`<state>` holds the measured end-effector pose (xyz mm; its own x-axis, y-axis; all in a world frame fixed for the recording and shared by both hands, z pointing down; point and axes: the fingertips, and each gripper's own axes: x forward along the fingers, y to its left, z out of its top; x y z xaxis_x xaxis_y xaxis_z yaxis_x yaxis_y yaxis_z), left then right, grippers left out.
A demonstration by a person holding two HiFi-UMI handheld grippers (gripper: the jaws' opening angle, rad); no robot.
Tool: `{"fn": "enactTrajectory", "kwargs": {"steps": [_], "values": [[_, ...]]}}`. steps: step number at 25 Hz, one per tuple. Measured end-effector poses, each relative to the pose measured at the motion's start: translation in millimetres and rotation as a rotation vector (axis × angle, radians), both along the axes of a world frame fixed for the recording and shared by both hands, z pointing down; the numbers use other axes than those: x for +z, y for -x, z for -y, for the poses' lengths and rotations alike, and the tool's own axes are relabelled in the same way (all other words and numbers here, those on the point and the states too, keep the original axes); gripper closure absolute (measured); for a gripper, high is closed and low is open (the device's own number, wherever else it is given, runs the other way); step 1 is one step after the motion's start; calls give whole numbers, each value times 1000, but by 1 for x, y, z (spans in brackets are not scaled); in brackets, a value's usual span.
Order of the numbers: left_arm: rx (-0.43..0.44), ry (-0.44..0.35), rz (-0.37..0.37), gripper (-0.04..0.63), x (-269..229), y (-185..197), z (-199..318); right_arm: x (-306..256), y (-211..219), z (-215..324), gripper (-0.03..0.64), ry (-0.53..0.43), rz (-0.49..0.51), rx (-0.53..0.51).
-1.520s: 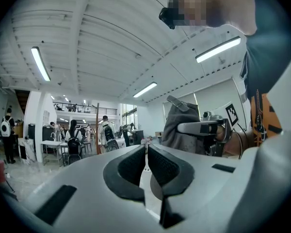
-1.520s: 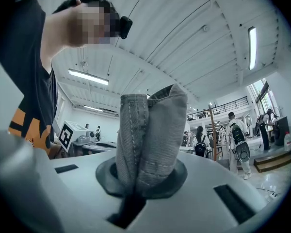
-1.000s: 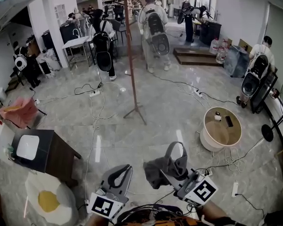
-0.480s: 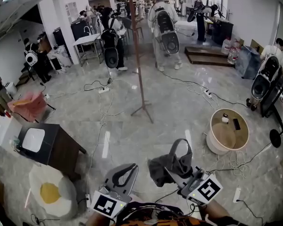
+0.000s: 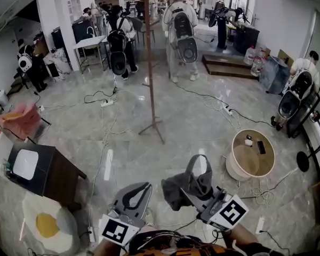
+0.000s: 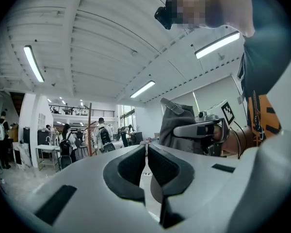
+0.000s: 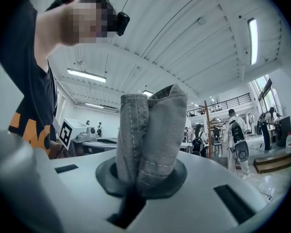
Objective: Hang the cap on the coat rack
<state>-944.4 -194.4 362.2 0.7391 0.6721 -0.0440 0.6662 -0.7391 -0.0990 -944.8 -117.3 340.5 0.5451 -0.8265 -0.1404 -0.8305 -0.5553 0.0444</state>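
Observation:
My right gripper (image 5: pixel 193 196) is shut on a grey cap (image 5: pixel 185 185), held low in front of me; in the right gripper view the cap (image 7: pixel 150 135) stands folded up out of the pinched jaws. My left gripper (image 5: pixel 133 196) is shut with nothing in it, its dark pads (image 6: pixel 131 166) pressed together; it sits just left of the cap. The wooden coat rack (image 5: pixel 149 63) stands upright on the marble floor a few steps ahead, its splayed feet (image 5: pixel 153 128) beyond both grippers. The pole of the coat rack (image 7: pixel 207 130) also shows far off in the right gripper view.
A dark side table (image 5: pixel 45 172) with a white device stands at the left, a round wooden table (image 5: pixel 250 153) at the right. Cables (image 5: pixel 104 121) trail over the floor. People with backpacks (image 5: pixel 180 33) stand behind the rack. An egg-shaped cushion (image 5: pixel 48 225) lies lower left.
The view has shifted a little sideways and back; the rack stays about as far off. Both grippers keep their hold and place, the cap still in the right one.

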Motion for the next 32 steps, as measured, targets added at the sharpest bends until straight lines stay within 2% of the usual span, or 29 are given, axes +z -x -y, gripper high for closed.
{"fn": "enactTrajectory", "kwargs": {"steps": [5,16,21,25,28,32], "values": [[12,21,-32,555,-8,-78,42,-6,-76,42,581,37,-5,-1],[44,40,-21,555,-8,-241,119,1,-226,109,581,38,31,59],[69,16,0,555,6,-294,112,10,-289,98,581,20,30,77],[66,42,18,555,6,-355,97,16,-355,87,581,13,24,63],[71,27,42,555,-1,-400,81,11,-405,77,581,-5,17,31],[11,18,63,561,-1,-471,57,13,-469,52,581,-57,26,-16]]}}
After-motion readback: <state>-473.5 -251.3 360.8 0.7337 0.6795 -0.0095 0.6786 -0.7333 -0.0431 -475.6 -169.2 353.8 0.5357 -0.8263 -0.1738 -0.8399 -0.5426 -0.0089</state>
